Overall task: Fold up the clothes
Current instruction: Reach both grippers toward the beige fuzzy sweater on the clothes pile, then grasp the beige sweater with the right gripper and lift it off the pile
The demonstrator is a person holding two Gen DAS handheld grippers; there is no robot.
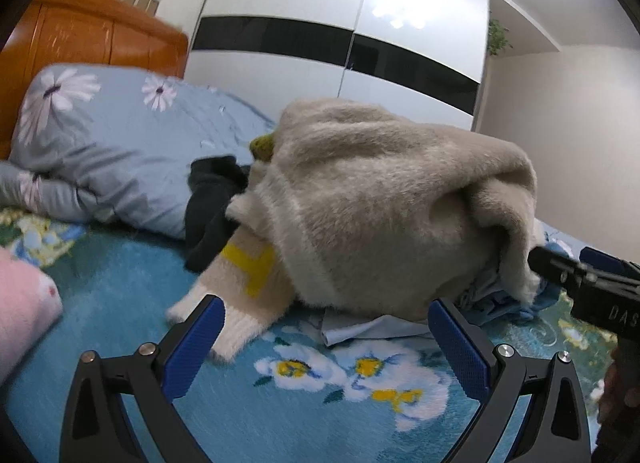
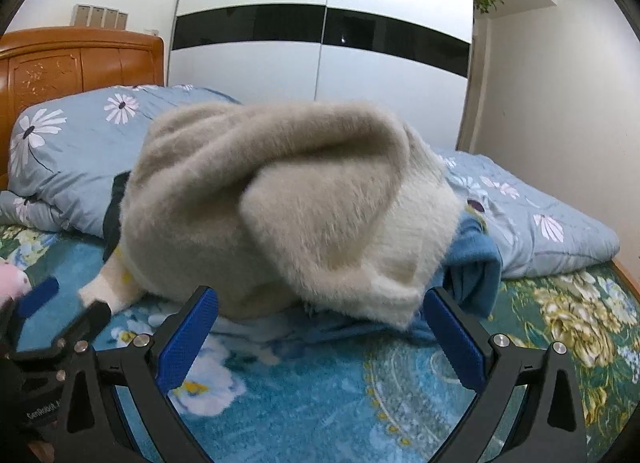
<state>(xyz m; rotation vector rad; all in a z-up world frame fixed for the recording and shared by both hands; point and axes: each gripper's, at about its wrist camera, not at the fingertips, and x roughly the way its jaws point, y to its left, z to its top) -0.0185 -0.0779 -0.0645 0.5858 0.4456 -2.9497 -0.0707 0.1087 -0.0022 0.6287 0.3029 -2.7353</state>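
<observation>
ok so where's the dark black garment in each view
Left wrist: black garment left of centre, between the flowered quilt and the beige sweater.
Right wrist: only a sliver at the sweater's left edge.
Shared landmark: the white wardrobe behind the bed.

The left gripper [image 1: 326, 329] is hovering with both blue-padded fingers [image 1: 192, 347] spread wide apart, nothing between them; the right gripper [image 2: 320, 321] is holding the same wide-spread pose, its fingers [image 2: 454, 333] gripping nothing
</observation>
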